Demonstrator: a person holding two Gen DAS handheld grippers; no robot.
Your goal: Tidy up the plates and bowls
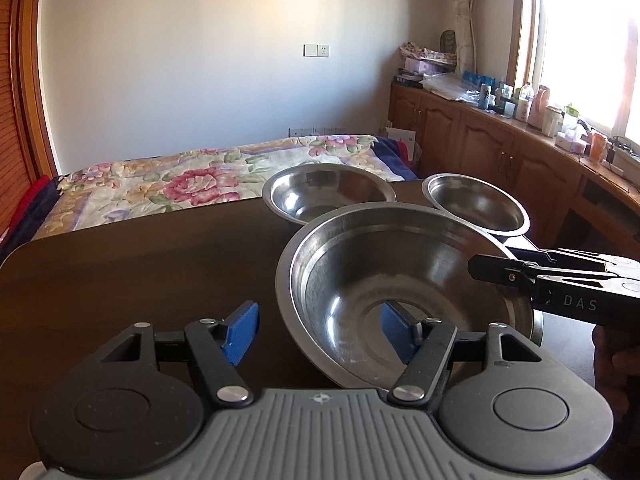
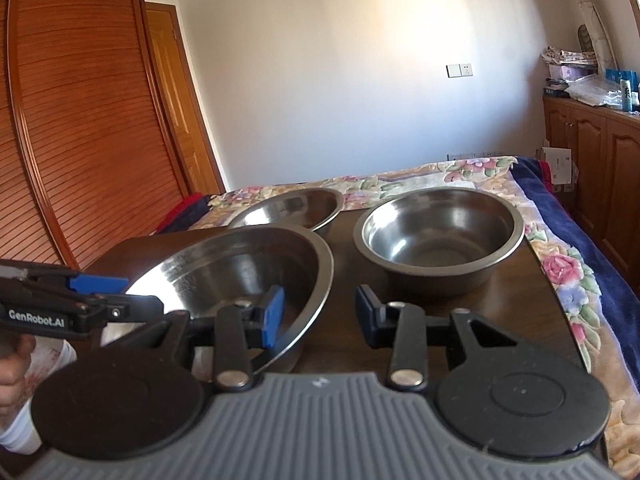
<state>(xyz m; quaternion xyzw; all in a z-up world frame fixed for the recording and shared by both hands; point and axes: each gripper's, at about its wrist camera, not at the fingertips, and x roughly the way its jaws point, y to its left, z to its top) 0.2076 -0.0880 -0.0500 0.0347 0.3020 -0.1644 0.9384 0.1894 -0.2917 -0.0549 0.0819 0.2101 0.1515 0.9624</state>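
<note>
The task looked barely begun: on the dark table (image 1: 120, 280), in a bedroom with a flowered bed (image 1: 192, 176) behind it, three steel bowls stood apart, none nested yet. The big near bowl (image 1: 400, 280) sat tilted, with the far bowl (image 1: 328, 192) and the small bowl (image 1: 476, 208) behind. The left gripper (image 1: 320, 332) stood wide and the right gripper (image 2: 320, 316) narrower, each astride the near rim, neither pressing.

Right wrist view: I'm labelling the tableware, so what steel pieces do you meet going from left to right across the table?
Large near bowl → shallow far bowl → deep straight-sided bowl.
</note>
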